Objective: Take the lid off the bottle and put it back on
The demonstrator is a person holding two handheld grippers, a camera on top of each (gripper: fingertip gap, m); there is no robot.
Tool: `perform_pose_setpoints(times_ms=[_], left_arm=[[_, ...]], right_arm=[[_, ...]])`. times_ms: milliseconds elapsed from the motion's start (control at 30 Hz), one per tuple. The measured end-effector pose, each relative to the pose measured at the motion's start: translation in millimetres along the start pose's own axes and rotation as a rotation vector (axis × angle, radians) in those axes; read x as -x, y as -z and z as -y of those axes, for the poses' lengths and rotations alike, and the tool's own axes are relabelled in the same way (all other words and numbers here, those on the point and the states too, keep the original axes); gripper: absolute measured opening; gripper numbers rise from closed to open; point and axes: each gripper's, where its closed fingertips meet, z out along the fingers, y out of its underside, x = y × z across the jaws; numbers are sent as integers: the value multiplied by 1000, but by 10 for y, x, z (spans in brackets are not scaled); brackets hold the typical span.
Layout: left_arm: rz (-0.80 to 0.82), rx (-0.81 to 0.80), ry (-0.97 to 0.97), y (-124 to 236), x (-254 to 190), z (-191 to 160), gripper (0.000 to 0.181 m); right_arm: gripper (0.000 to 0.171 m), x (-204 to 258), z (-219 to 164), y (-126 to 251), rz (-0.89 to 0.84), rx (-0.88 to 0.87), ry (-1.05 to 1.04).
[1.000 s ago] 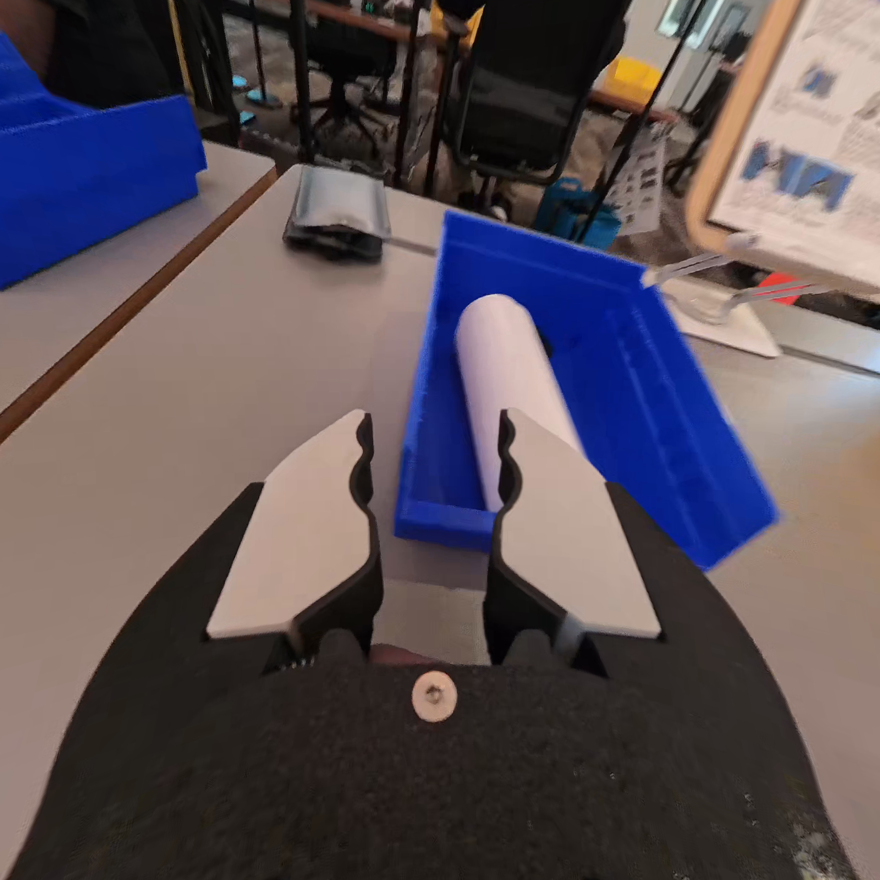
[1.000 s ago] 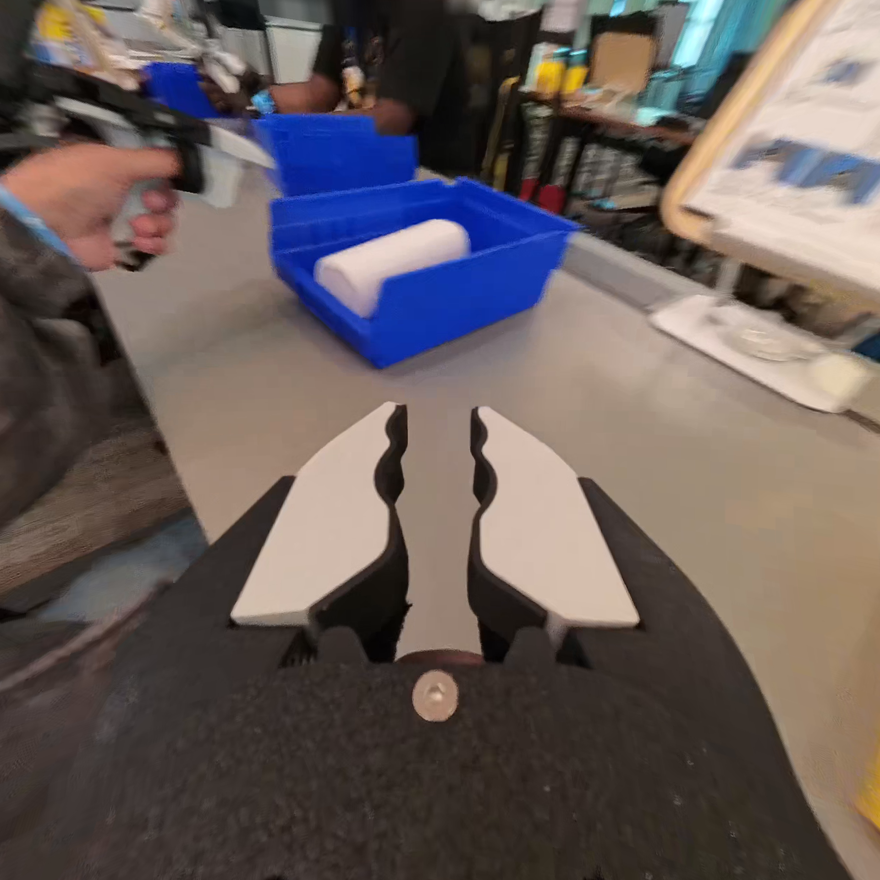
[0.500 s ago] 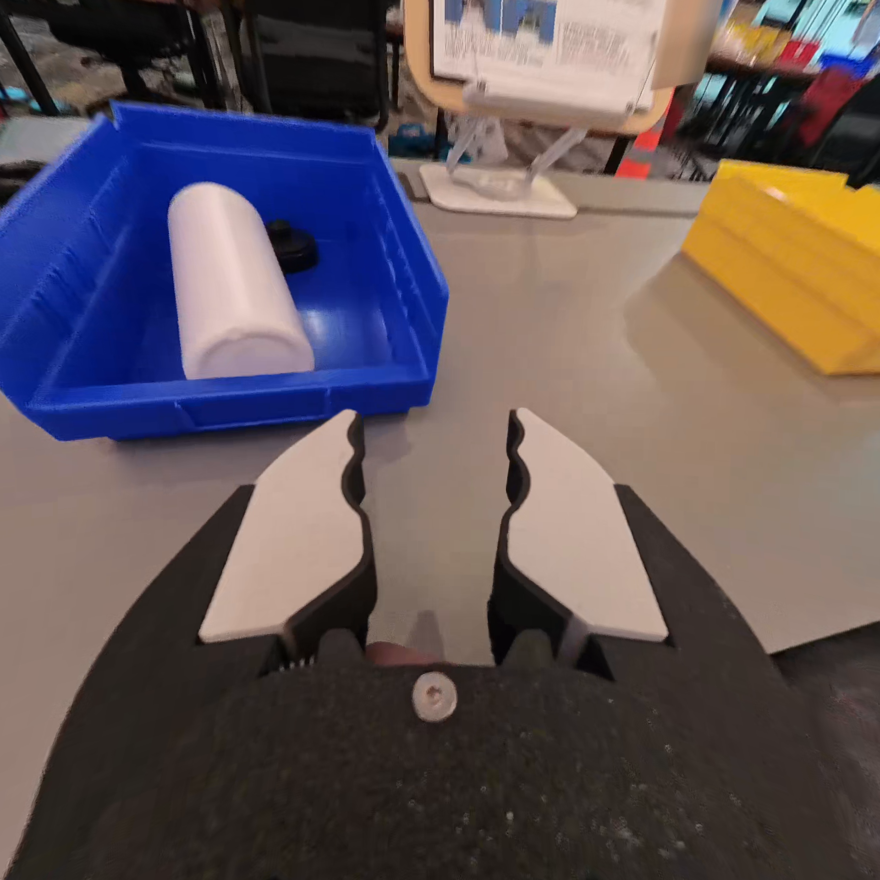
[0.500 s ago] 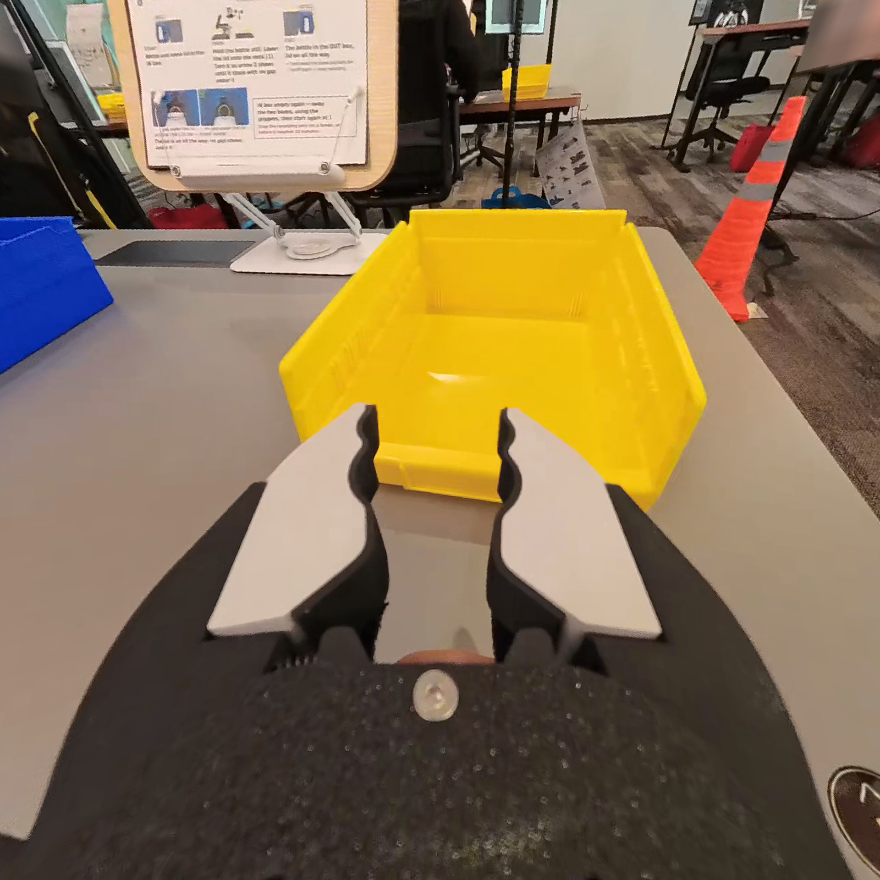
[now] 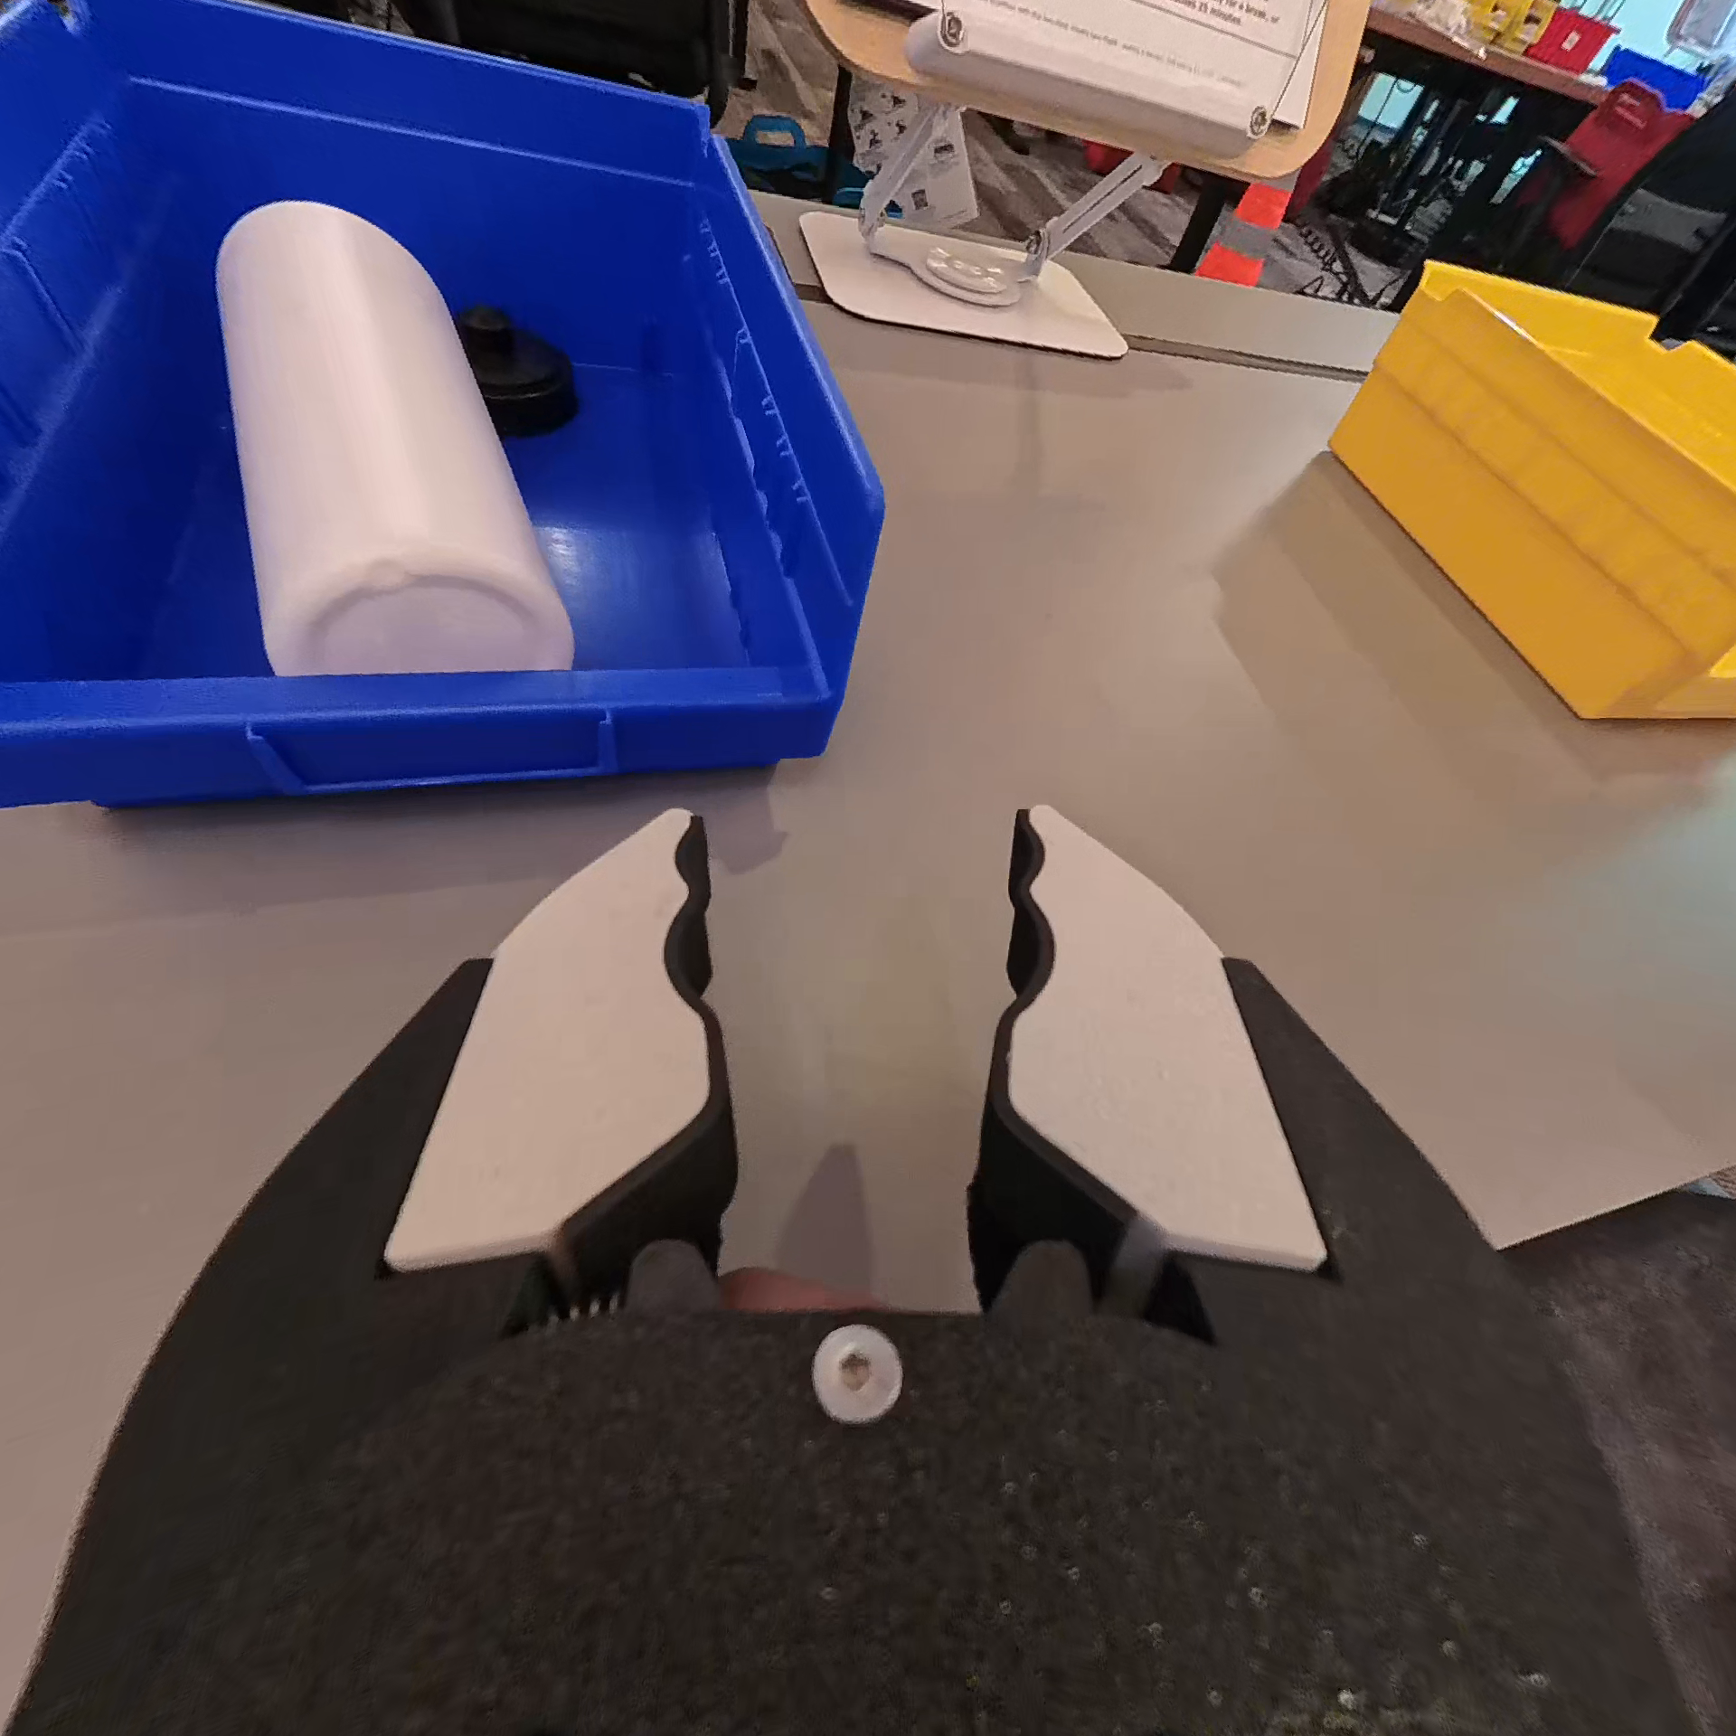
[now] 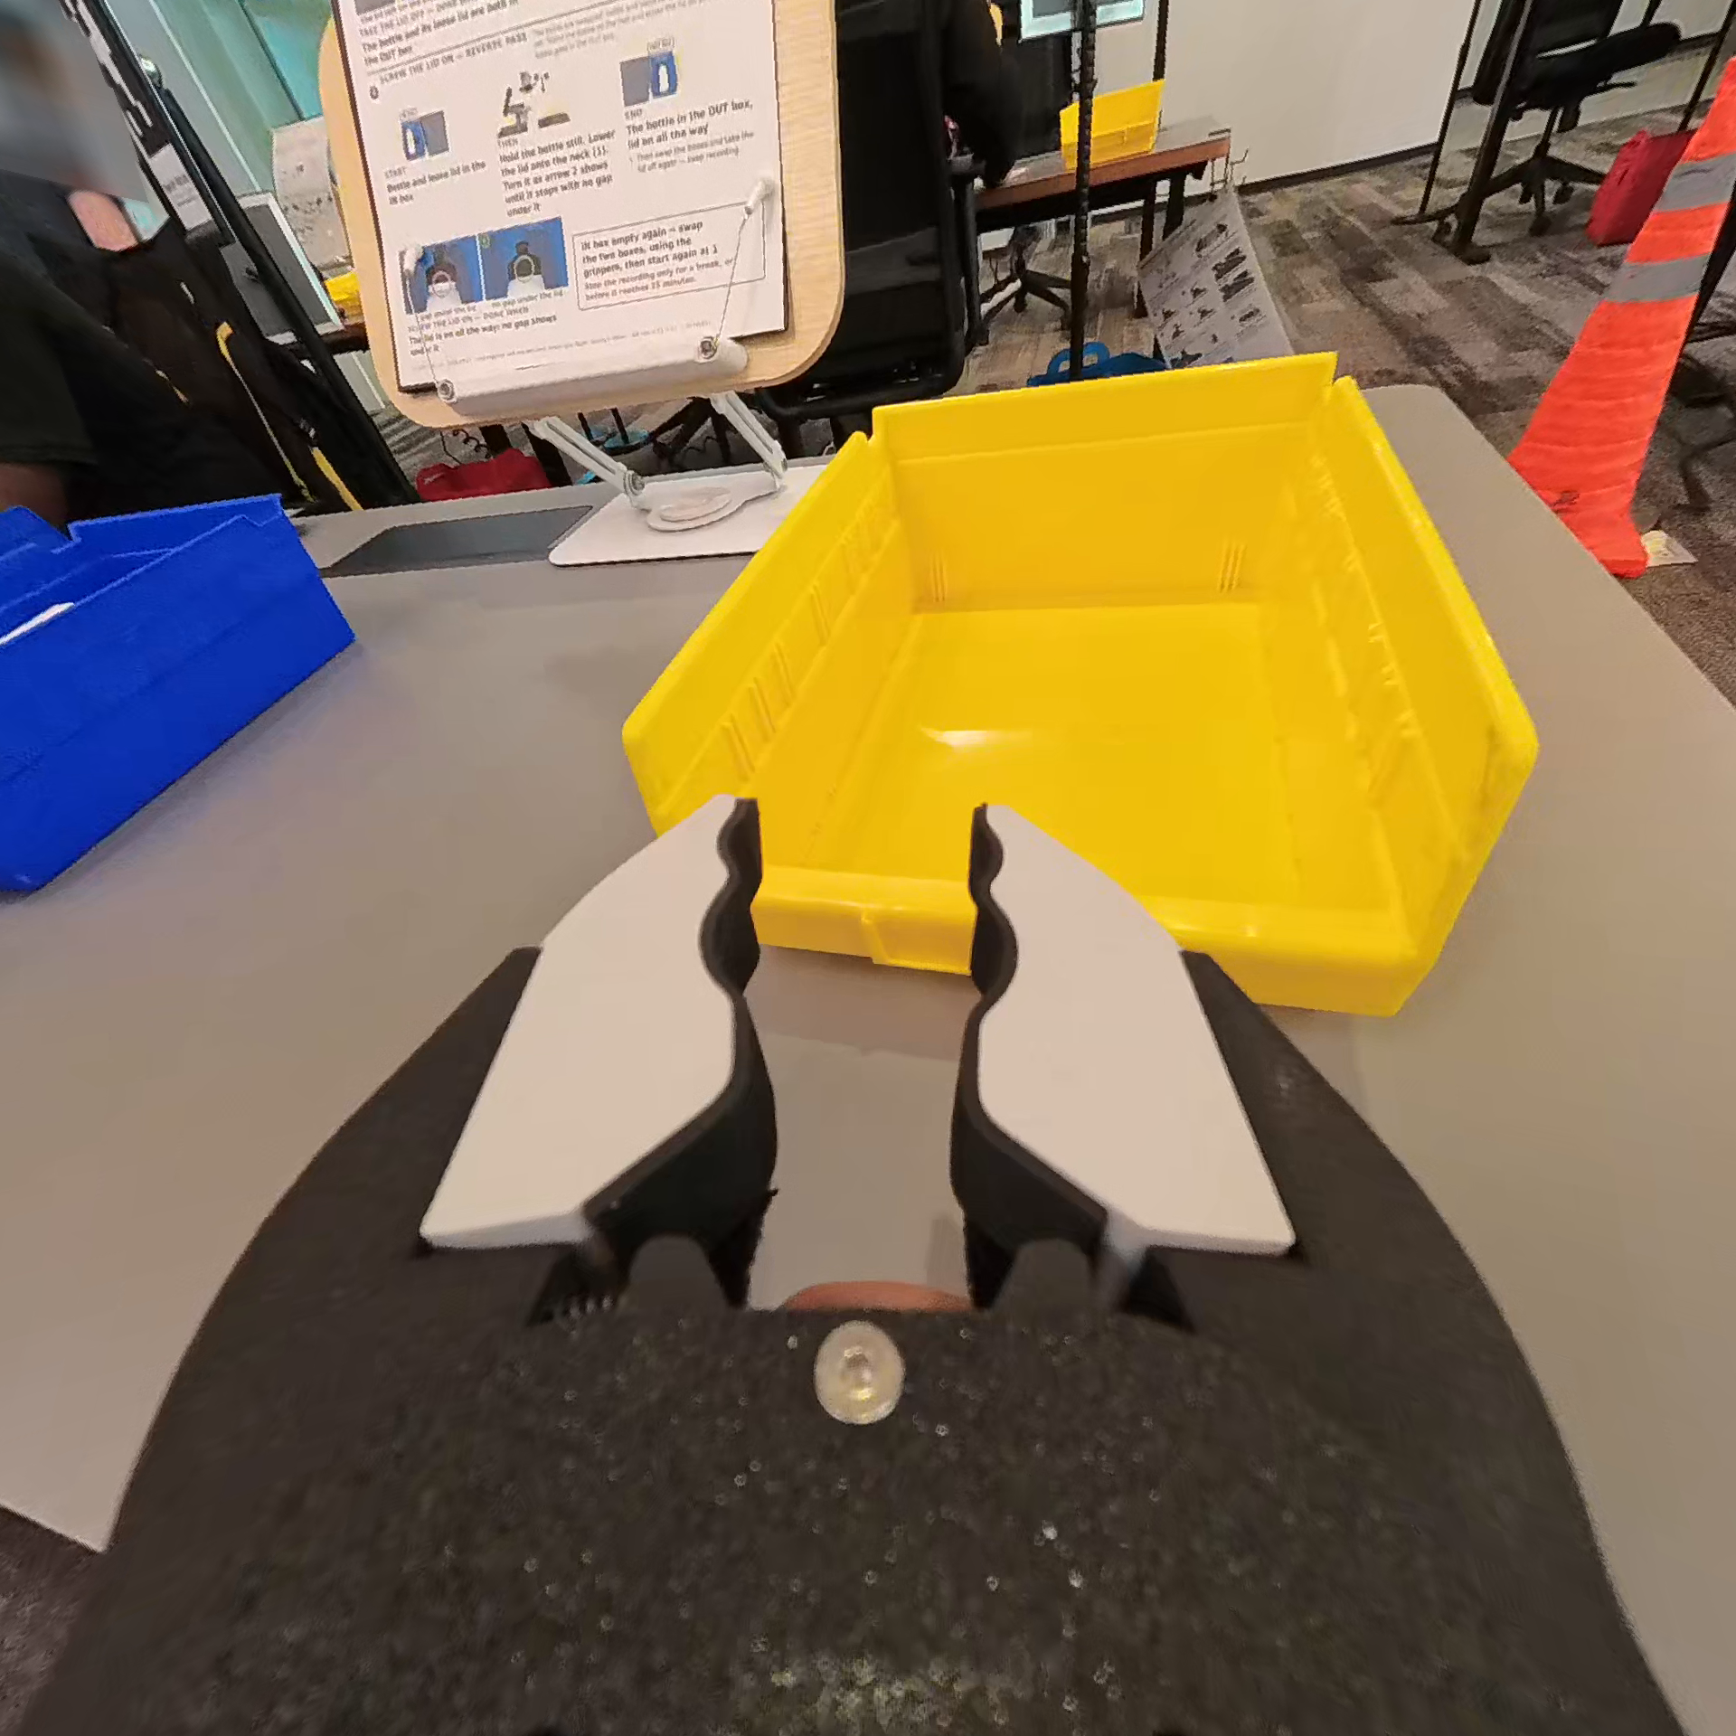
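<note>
- Left wrist view: left gripper (image 5: 860,836) hovers over the grey bench (image 5: 1080,582), fingers (image 5: 582,1024) spread wide, nothing between them; bare bench surface shows thru the gap.
- Blue bin (image 5: 423,742) sits on the bench ahead & to the left of the gripper, near its fingertips but apart from them.
- White bottle (image 5: 366,441) lies on its side inside the blue bin, flat end toward the camera, close to the bin's front wall.
- Black lid (image 5: 521,371) rests on the bin floor just beside the bottle's far end, on its right; whether it touches the bottle can't be told. Lid is off the bottle.
- Yellow bin (image 5: 1541,526) stands at the right edge of this view, well apart from the blue bin, w/ open bench between them.
- Instruction board (image 5: 1080,103) on a white stand is at the far edge of the bench, behind the gap between the bins.
- Right wrist view: right gripper (image 6: 864,817) hovers over the bench, fingers (image 6: 620,1033) spread, holding nothing; tips lie just in front of the yellow bin's (image 6: 1108,930) near wall.
- Yellow bin interior is seen from above; only its own floor & walls show.
- Blue bin (image 6: 160,658) corner shows at far left; bottle & lid are hidden here.
- Orange cone (image 6: 1635,329) stands on the floor beyond the bench, at right.
</note>
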Motion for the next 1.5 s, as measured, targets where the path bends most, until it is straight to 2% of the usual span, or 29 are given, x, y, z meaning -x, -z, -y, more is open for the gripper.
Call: perform_pose_setpoints(times_ms=[133, 333, 400, 533, 600, 733, 900, 1067, 1167, 1300, 1400, 1500], left_arm=[[63, -24, 9, 38, 104, 35, 59], [-13, 14, 105, 76, 80, 58, 63], [-29, 73, 95, 110, 73, 175, 73], [125, 179, 59, 60, 479, 594, 82], [153, 282, 101, -156, 655, 762, 84], [249, 465, 133, -872, 1099, 1020, 88], [325, 755, 180, -1537, 1448, 791, 96], [363, 858, 276, -1787, 1728, 631, 93], [357, 881, 271, -1833, 1860, 598, 81], [241, 879, 210, -1848, 1802, 669, 81], [114, 766, 168, -1817, 1658, 949, 80], [-76, 560, 130, -1699, 1381, 1452, 80]], right_arm=[[42, 7, -14, -1, 7, 6, -6], [42, 23, -27, 1, 9, 14, -7], [41, 71, -25, 42, 28, 24, -36], [42, 169, 101, 41, 57, -5, -26], [43, 239, 78, 33, 76, 13, -16], [43, 358, 3, 7, 96, 34, 16], [43, 429, -54, -1, 116, 52, 36], [42, 414, -126, -7, 131, 72, 1], [42, 456, -177, -25, 149, 92, -7], [42, 574, -173, -46, 171, 90, 28], [43, 808, -48, -61, 250, 35, 64], [46, 1099, 97, -125, 341, -14, 132]])
